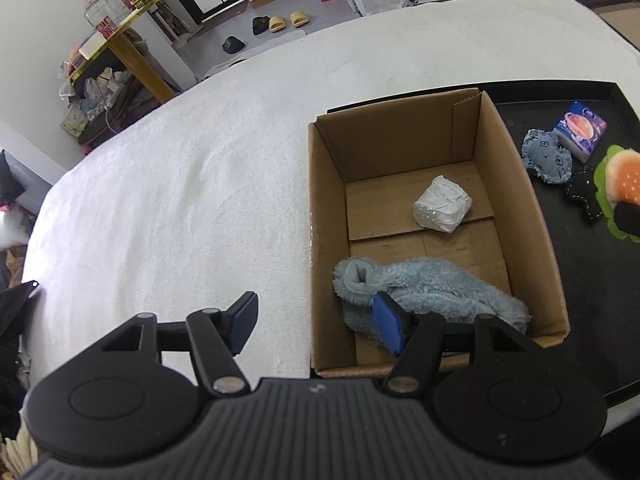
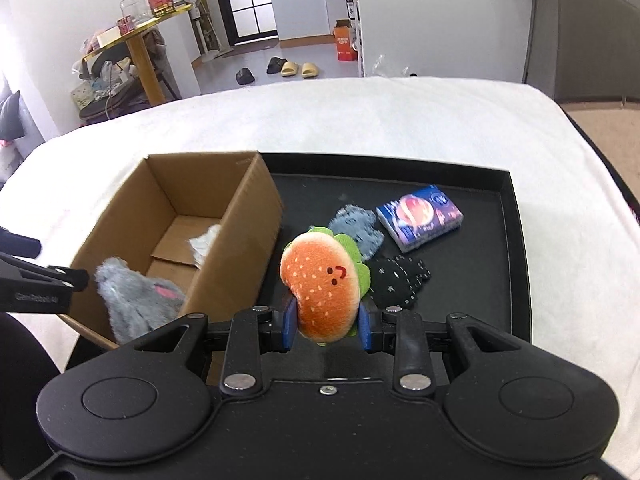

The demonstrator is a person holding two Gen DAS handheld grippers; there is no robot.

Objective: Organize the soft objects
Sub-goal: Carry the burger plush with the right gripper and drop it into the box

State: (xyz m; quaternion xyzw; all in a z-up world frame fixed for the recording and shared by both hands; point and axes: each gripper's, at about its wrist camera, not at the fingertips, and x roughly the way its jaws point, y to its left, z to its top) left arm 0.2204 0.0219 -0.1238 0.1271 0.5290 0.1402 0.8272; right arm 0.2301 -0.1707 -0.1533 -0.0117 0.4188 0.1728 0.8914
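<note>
My right gripper [image 2: 328, 327] is shut on a burger plush [image 2: 320, 280], orange bun with green lettuce, held above the black tray [image 2: 480, 280]. In the left wrist view the burger plush [image 1: 622, 180] shows at the right edge. My left gripper [image 1: 316, 324] is open with nothing held; its jaws straddle the near left wall of the cardboard box [image 1: 316, 200]. Inside the box lie a fluffy blue-grey soft toy [image 1: 432, 288] and a white wrapped packet [image 1: 442, 210]. The same box [image 2: 240, 240] stands left of the burger in the right wrist view.
On the tray lie a blue-grey denim plush [image 2: 356, 230], a black star-dotted plush [image 2: 400, 280] and a tissue pack [image 2: 420, 216]. A white cloth [image 1: 180, 200] covers the table. Beyond the table are a cluttered shelf and slippers on the floor.
</note>
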